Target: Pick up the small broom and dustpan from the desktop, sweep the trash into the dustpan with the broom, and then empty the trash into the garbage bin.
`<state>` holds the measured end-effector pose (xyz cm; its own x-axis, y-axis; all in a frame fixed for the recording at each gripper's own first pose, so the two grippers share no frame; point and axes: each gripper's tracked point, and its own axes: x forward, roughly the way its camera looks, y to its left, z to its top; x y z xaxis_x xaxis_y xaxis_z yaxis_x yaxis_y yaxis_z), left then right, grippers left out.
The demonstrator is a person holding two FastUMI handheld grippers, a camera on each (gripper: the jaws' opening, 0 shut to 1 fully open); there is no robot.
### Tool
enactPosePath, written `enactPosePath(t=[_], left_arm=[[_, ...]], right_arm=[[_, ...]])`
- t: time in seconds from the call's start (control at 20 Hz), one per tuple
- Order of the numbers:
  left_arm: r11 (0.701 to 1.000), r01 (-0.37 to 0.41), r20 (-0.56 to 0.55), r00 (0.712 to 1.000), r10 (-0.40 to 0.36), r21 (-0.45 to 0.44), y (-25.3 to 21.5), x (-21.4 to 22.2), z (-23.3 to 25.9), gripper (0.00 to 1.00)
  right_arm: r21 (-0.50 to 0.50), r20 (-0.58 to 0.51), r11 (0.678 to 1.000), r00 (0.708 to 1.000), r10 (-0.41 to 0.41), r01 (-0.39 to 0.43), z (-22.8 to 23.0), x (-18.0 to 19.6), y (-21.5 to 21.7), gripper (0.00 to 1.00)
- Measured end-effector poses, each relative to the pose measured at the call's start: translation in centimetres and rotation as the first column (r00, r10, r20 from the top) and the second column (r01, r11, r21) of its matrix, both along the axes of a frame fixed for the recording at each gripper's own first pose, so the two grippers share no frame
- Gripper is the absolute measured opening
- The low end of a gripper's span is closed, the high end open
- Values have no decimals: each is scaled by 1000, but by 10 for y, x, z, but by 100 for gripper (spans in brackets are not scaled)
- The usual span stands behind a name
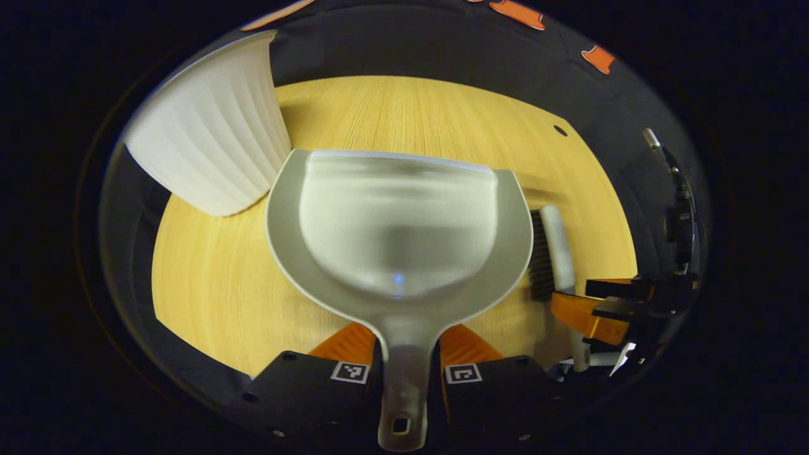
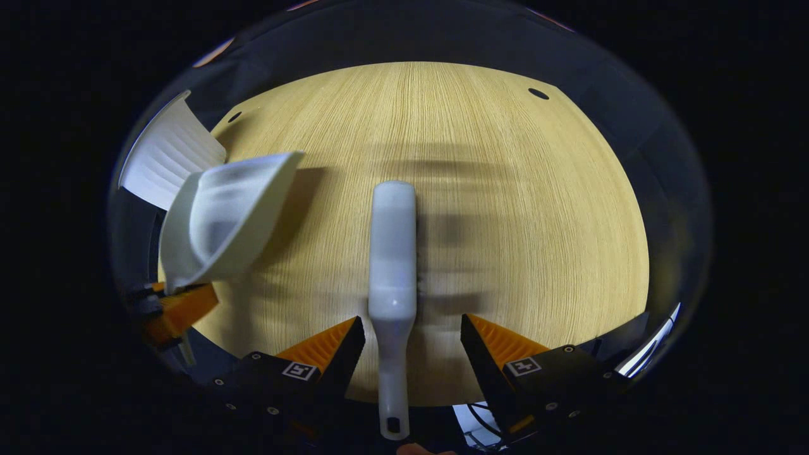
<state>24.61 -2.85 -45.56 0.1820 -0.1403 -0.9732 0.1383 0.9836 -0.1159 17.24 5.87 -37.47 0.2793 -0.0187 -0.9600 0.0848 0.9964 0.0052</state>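
A pale grey dustpan (image 1: 398,221) hangs over the wooden table (image 1: 411,107), its scoop bare inside. My left gripper (image 1: 404,335) is shut on its handle. In the right gripper view the dustpan (image 2: 221,218) is raised and tilted at the left, with the left gripper (image 2: 180,309) below it. The small white broom (image 2: 393,253) lies lengthwise on the table (image 2: 505,189). Its handle runs between the fingers of my right gripper (image 2: 412,323), which is open, with a gap on the right side. In the left gripper view the broom (image 1: 556,249) shows dark bristles beside the right gripper (image 1: 607,309).
A white ribbed garbage bin (image 1: 208,126) stands at the table's far left, close to the dustpan's front edge, and shows as the bin (image 2: 167,158) behind the dustpan in the right gripper view. Small dark holes (image 2: 538,93) mark the tabletop's far corners.
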Motion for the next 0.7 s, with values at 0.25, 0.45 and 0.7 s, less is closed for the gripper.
enactPosePath(t=[0.25, 0.45, 0.7], left_arm=[[1000, -9, -73, 997, 11, 16, -6, 2, -17, 30], [1000, -27, -88, 996, 27, 0, -5, 15, -19, 30], [1000, -20, -118, 993, 19, -15, -9, 11, -22, 35]], right_arm=[[-12, -8, 1000, 1000, 5, -5, -3, 0, 0, 92], [-14, -10, 1000, 1000, 8, -8, -2, -1, 0, 93], [-14, -5, 1000, 1000, 0, 0, -1, -1, -1, 93]])
